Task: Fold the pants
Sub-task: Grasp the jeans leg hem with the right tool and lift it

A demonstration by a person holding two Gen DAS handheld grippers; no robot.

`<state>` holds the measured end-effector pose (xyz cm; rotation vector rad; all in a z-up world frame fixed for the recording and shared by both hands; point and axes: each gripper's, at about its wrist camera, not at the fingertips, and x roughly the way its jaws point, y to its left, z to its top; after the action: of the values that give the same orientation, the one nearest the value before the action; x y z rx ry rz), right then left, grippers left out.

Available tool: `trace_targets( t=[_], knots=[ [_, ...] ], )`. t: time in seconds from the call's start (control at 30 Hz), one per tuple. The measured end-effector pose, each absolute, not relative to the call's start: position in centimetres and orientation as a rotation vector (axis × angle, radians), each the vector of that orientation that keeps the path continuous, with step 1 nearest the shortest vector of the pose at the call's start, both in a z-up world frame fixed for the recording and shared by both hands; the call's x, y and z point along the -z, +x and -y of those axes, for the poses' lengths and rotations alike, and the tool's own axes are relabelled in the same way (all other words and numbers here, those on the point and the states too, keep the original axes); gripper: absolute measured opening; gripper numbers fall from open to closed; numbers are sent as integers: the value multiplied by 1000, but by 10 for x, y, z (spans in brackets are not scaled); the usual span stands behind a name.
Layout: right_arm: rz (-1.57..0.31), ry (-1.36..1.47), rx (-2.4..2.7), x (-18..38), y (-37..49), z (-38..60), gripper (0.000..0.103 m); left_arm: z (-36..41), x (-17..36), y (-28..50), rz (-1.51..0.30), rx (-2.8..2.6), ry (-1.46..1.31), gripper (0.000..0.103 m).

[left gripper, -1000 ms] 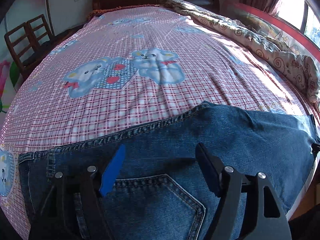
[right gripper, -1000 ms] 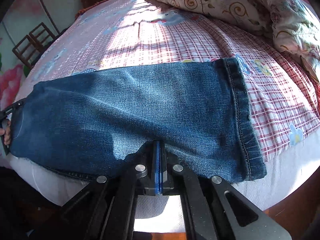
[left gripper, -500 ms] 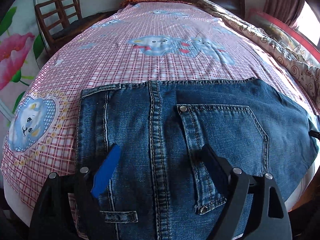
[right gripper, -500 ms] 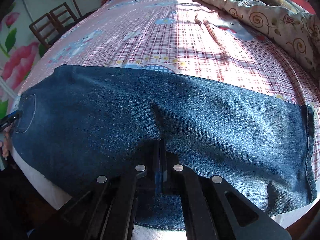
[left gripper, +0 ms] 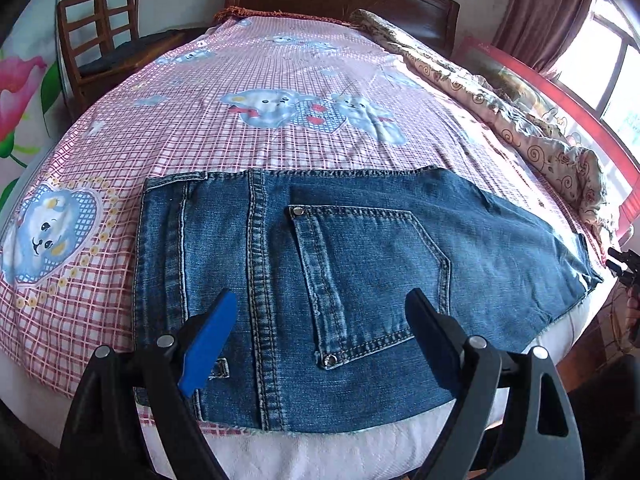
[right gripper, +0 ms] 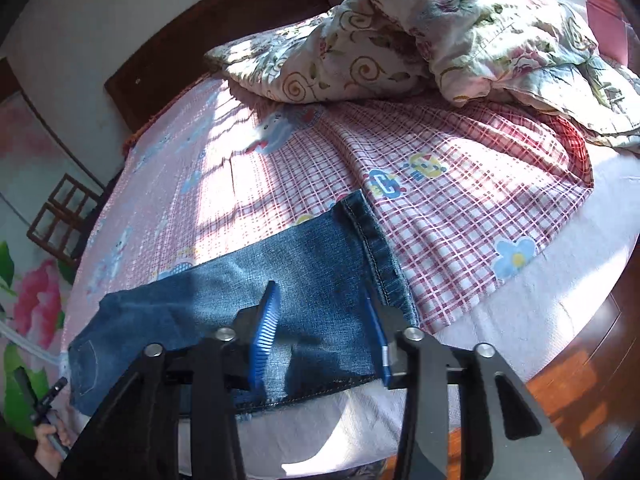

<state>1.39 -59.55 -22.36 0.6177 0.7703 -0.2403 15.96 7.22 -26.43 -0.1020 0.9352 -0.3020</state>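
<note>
My left gripper [left gripper: 320,336] jaws opening wide over the jeans [left gripper: 360,264] waist, nothing pinched, my right gripper [right gripper: 322,332] likewise opening above the hem [right gripper: 374,248] — denim flat on the checked bedsheet [left gripper: 200,128] near edge.

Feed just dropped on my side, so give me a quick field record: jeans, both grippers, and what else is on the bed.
jeans: flat along the bed's near edge, back pocket up
hem: at the right end
left gripper: jaws opening, over the waist end, gripping nothing
right gripper: jaws opening, over the leg near the hem, gripping nothing
bedsheet: pink plaid
quilt: floral, bunched up
</note>
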Motion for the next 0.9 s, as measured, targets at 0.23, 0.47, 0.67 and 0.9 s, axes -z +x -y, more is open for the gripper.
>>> trace_targets(
  t=[0.23, 0.47, 0.67, 0.9],
  knots=[
    [-840, 789, 326, 248, -6, 617, 82, -64, 263, 184, -1056, 100, -160, 97],
    [-760, 1108, 288, 297, -44, 629, 82, -57, 282, 185, -1109, 100, -155, 97],
    [-685, 1192, 262, 309, -48, 622, 82, -56, 291, 187, -1136, 105, -157, 97],
    [-666, 1227, 246, 312, -31, 612, 70, -50, 297, 186, -1144, 110, -118, 97]
  ],
)
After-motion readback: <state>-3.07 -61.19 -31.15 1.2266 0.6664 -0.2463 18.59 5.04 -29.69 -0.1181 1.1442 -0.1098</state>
